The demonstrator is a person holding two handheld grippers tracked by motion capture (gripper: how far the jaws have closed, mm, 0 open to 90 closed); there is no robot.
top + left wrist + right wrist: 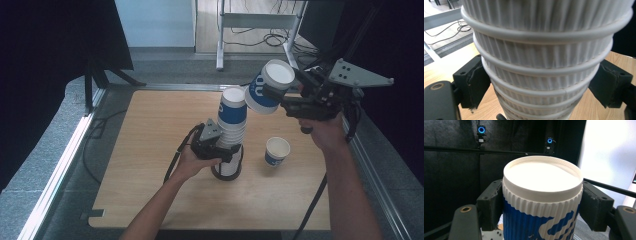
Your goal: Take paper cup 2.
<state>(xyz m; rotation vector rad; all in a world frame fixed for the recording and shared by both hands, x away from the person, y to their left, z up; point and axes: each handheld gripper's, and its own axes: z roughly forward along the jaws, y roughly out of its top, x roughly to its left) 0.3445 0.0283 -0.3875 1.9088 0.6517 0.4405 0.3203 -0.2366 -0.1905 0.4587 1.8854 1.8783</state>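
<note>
High view first: a pale wooden table (150,165) sits on grey carpet, with a metal rail along its left edge and another on the right. Black curtains close in on the left and right; beyond the far edge there's a light wall and a white metal frame with cables trailing on the floor. On the table, a stack (231,135) of upturned cups stands upright near the middle, blue-and-white on top, white ribbed rims below. The left gripper (227,154) is clamped round the stack low down, hand behind it. Just right of the stack, a lone cup (277,151) stands mouth up on the wood, apart from everything. Up above and right of the stack's top, the right gripper (272,95) is gripping a lifted cup (267,87), tilted, its white base towards the camera, clear of the stack.

Left gripper view: ribbed white rims of the stack (544,62) run one under another, and both black pads press on its sides. Wood shows underneath, grey floor and cables off to the upper left.

Right gripper view: the lifted cup (542,200) sits between the jaws, pads tight on both sides, flat white base up, blue pattern below. Behind it: black curtain, two blue-ringed lights, a bright wall at right.
</note>
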